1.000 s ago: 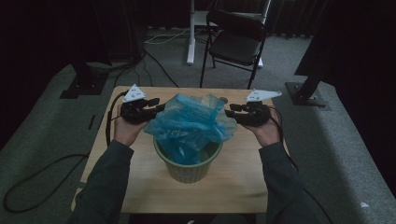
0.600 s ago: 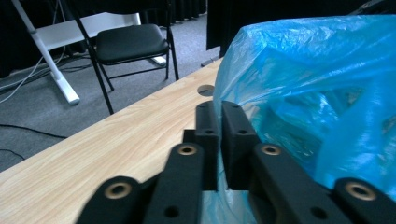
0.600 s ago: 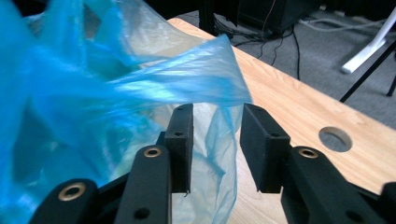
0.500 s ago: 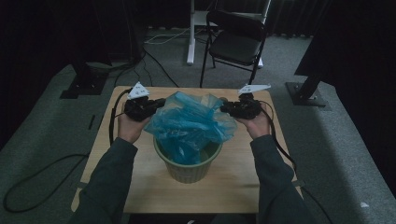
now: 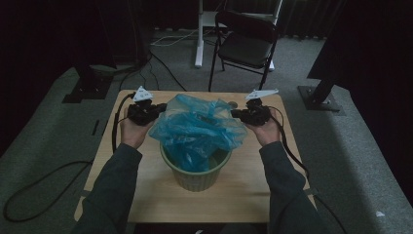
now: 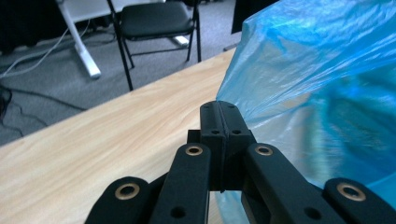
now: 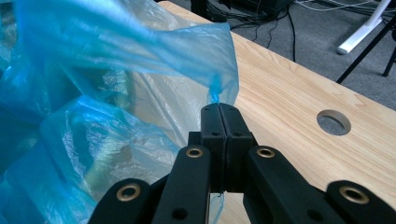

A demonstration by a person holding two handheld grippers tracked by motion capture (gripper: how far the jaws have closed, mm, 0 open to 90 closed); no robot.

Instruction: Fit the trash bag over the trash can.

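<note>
We hold a thin, crinkled blue plastic bag [image 5: 197, 126] over the round pale-green plastic bin [image 5: 197, 176] that stands near the middle of the light wooden desk [image 5: 253, 180]; the bag's lower part hangs down inside the bin. Our left gripper [image 5: 152, 113] has its jaws fully closed, pinching the bag's left edge. Our right gripper [image 5: 242, 114] has just been closing, and its jaws now meet on a twisted corner of the blue film at the bag's right edge. Between the two grippers the bag billows above the bin's rim. A black folding chair [image 5: 248, 41] stands beyond the desk.
</note>
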